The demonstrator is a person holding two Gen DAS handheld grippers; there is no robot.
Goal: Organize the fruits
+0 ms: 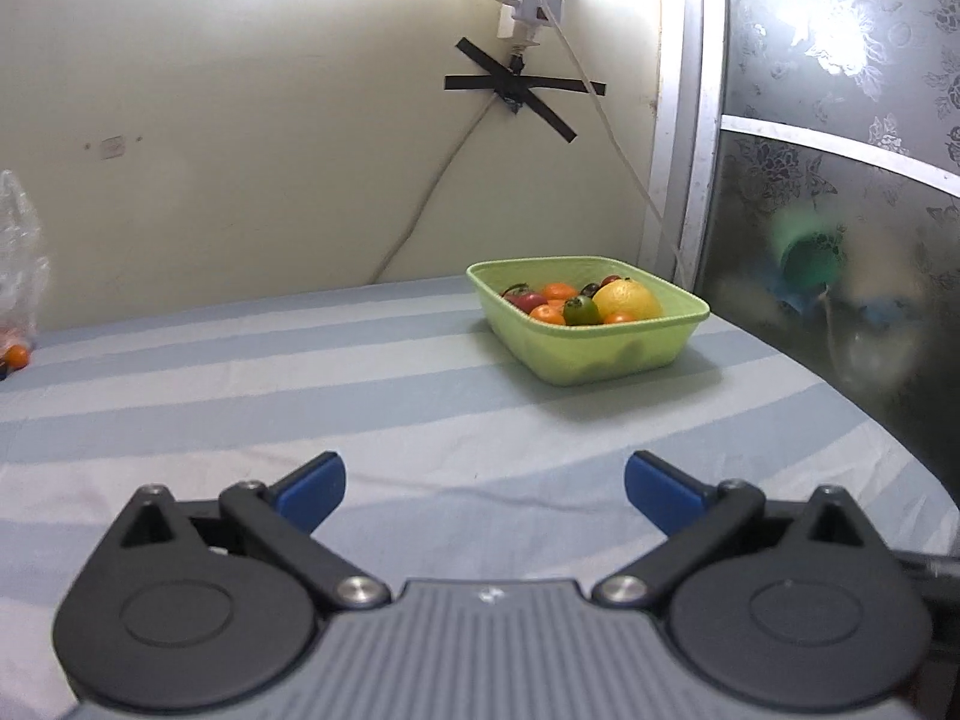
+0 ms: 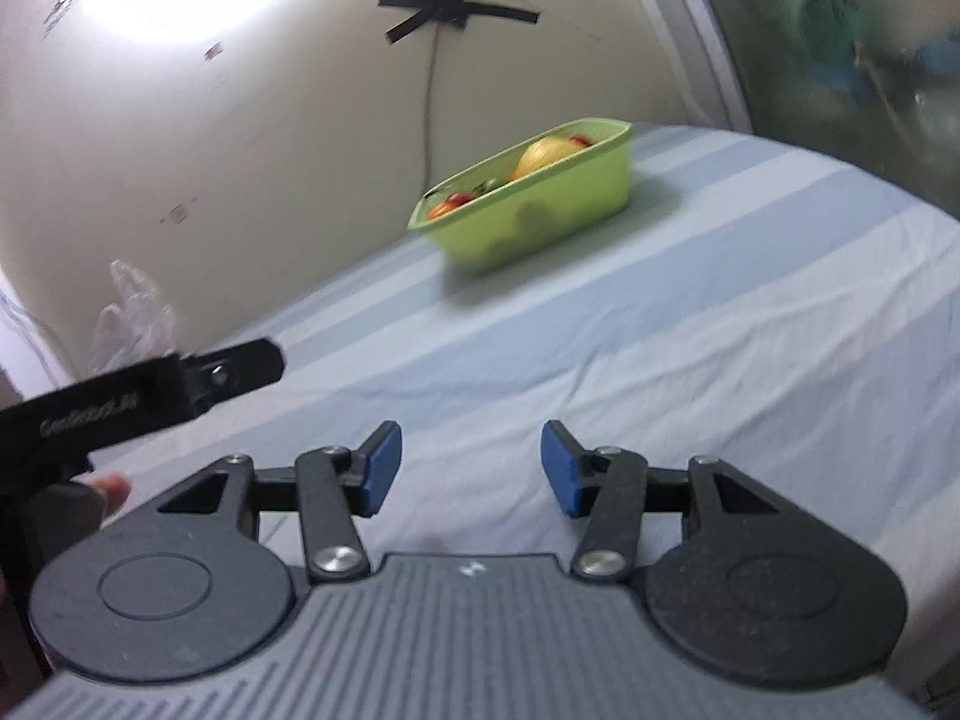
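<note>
A light green basket (image 1: pixel 612 354) (image 2: pixel 540 222) stands far back on the striped cloth, near the wall corner. It holds a large yellow fruit (image 1: pixel 627 300) (image 2: pixel 543 157), small oranges (image 1: pixel 558 291), a green fruit (image 1: pixel 581 310) and a red one (image 1: pixel 527 300). My left gripper (image 1: pixel 485 483) is open with nothing between its blue pads, low over the cloth and well short of the basket. My right gripper (image 2: pixel 471 468) is open too, empty, and also far from the basket. The left gripper's black body (image 2: pixel 150 390) shows at the left of the right wrist view.
A clear plastic bag (image 1: pixel 18 252) (image 2: pixel 135 318) lies at the far left by the wall, with a small orange (image 1: pixel 15 356) beside it. A cable (image 1: pixel 432 192) hangs down the wall behind the basket. A frosted glass panel (image 1: pixel 840 180) closes the right side.
</note>
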